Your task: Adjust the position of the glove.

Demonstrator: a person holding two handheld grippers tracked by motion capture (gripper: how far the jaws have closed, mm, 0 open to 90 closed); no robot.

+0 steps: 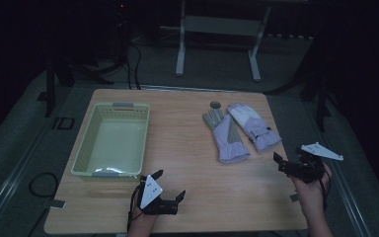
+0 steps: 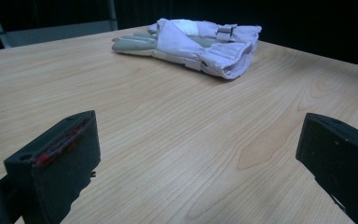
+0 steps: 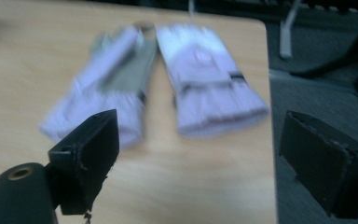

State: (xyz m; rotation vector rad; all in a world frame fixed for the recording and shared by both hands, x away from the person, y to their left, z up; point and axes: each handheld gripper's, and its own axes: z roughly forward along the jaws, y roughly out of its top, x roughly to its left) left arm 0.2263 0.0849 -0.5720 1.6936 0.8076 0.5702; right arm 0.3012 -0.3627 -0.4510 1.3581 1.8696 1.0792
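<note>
Both grippers, left [image 1: 169,186] and right [image 1: 290,161], spread fingers wide near 2 gloves [image 1: 239,130], 1 basket [image 1: 83,153].

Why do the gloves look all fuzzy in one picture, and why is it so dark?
In the right gripper view the gloves are smeared by blur, though its own fingers look sharper; in the left gripper view the gloves and the wood grain are crisp; the high view is dim, the table lit but the room behind nearly black.
</note>
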